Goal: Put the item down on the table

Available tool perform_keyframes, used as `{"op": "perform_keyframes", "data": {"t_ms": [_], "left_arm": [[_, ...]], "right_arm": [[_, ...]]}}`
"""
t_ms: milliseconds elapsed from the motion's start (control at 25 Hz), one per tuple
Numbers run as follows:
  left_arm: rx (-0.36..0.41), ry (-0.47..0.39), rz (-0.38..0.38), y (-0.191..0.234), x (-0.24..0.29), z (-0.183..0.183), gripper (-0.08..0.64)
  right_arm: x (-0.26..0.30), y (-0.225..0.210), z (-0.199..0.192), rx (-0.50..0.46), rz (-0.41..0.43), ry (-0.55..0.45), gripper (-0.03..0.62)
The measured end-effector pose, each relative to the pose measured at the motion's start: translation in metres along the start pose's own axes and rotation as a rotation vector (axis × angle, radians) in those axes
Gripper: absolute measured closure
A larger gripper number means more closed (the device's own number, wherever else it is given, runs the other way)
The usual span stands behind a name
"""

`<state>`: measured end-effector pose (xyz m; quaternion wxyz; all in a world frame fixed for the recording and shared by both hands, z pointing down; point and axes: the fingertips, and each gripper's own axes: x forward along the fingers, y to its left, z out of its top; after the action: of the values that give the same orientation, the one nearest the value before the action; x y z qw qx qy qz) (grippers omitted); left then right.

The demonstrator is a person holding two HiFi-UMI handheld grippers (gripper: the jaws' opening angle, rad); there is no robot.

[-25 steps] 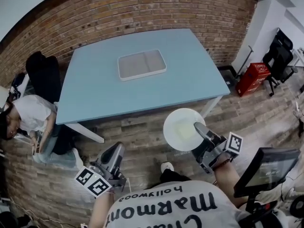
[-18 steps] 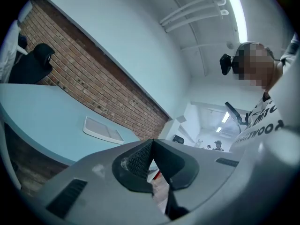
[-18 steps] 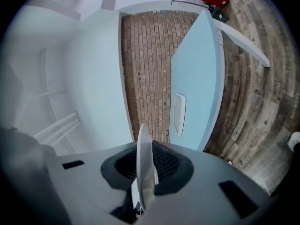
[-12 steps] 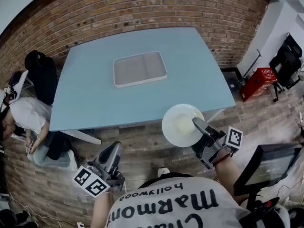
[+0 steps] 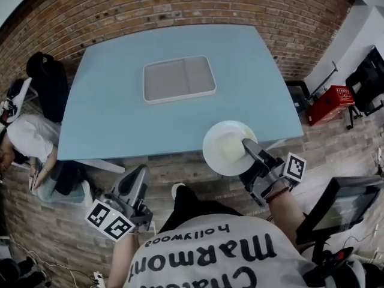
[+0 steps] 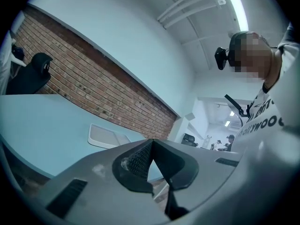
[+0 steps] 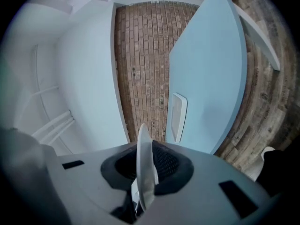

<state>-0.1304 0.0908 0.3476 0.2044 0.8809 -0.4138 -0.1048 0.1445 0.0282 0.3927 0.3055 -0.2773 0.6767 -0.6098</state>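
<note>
At the far left, a seated person (image 5: 27, 140) in a white top is beside the table and takes no part in the task. Nearer you, low on the left, your left gripper (image 5: 141, 171) hangs at your hip over the wooden floor (image 5: 180, 173). It points level toward the table, its jaws are pressed together and there is nothing between them. It looks parked there simply to stay out of the way, since this job needs one hand only. Ahead lies the pale blue table (image 5: 120, 119), bare except for a shallow grey tray (image 5: 178, 78) set toward the far side, near the brick wall (image 5: 180, 5). That leaves a wide bare stretch along the near edge for setting something down. To the right of centre, the white plate (image 5: 221, 152) is in the air at the table's near right corner. It lies flat, its far rim is just reaching the edge and most of it hangs above the floor, so it is not yet resting on the table. Your right gripper (image 5: 247, 146) pinches the plate's near rim, with one jaw lying over the top face and the other underneath. The jaws are drawn narrow on that thin edge, and the rim shows edge-on between the pads in the right gripper view. Your right forearm reaches forward and slightly inward, with the gripper level, which keeps the plate horizontal for a flat landing. A rim grip like this likely lets the plate sag, so lower it gently. At the far right, a red crate (image 5: 329, 102) stands on the floor, well apart from the table.
</note>
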Motion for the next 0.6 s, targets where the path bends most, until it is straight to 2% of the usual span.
{"op": "perform_keyframes", "data": {"t_ms": [200, 600], "left_arm": [[0.015, -0.02, 0.043, 0.034, 0.014, 0.025, 0.554], [0.021, 0.039, 0.007, 0.1, 0.046, 0.057, 0.554]], "right_arm": [[0.034, 0.005, 0.009, 0.008, 0.021, -0.009, 0.548], [0.095, -0.003, 0.034, -0.018, -0.002, -0.07, 0.548]]}}
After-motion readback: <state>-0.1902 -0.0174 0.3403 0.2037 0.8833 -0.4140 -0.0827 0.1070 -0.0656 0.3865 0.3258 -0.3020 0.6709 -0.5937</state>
